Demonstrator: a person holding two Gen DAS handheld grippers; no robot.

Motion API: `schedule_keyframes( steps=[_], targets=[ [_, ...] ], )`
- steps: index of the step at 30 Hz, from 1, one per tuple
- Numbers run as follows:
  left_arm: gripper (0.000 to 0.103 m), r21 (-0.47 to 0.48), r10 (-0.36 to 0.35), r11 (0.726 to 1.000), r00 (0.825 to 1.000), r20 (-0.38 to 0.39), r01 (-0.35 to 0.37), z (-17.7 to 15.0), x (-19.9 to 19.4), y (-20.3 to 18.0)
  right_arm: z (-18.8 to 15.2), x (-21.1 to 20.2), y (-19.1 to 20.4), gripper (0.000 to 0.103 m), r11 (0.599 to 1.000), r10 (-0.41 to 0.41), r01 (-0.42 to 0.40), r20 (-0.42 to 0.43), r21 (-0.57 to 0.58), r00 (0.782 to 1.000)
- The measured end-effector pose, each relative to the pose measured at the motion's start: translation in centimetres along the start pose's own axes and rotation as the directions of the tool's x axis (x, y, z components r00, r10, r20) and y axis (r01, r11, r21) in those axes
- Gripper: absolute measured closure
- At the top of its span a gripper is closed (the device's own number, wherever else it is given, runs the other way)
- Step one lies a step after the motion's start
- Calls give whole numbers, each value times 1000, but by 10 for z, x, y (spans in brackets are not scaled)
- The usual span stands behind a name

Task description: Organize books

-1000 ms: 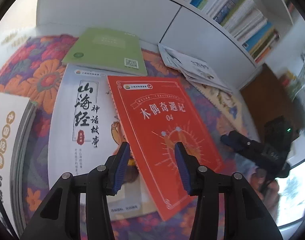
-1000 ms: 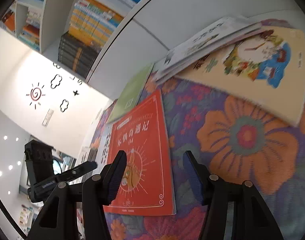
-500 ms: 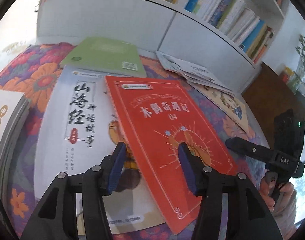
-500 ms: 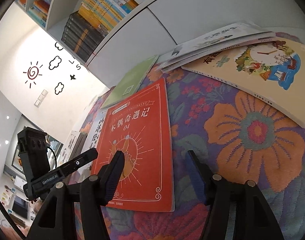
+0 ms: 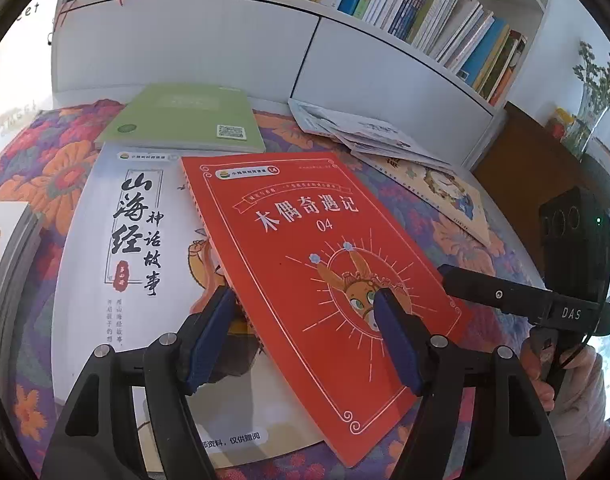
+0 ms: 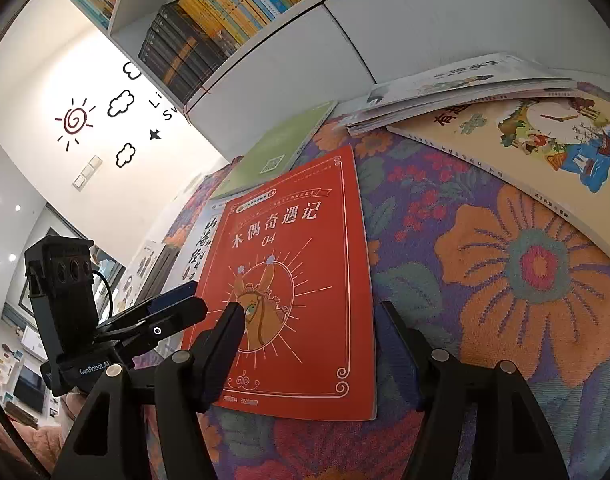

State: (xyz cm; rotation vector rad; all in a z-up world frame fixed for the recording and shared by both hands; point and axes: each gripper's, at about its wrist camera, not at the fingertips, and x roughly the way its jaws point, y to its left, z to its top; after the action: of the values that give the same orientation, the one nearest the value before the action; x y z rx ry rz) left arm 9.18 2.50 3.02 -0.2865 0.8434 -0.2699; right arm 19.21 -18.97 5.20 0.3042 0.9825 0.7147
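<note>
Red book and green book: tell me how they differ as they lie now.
The red book lies front cover up, with a title and a donkey-like figure in a sunburst; the green book is nearly plain, with a QR code. The red book lies askew, overlapping the white book; the green book lies behind both, nearer the shelf unit. Both are thin paperbacks lying flat above the flowered cloth.
</note>
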Motion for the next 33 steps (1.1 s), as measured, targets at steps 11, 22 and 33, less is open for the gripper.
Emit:
schedule_keyframes(
  steps=[11, 22, 33],
  targets=[
    [32, 33, 6, 999, 1000, -7, -6, -1, 1, -4, -1, 1, 3, 37, 1000, -11, 11, -4, -10, 1000],
    [32, 75, 11, 997, 991, -131, -1, -7, -11, -16, -6, -4, 11, 35, 996, -15, 21, -70, 86, 997],
    [33, 64, -142, 982, 923, -358, 177, -78, -84, -11, -98, -45, 73, 36, 986, 96, -45, -328, 159, 940]
  ],
)
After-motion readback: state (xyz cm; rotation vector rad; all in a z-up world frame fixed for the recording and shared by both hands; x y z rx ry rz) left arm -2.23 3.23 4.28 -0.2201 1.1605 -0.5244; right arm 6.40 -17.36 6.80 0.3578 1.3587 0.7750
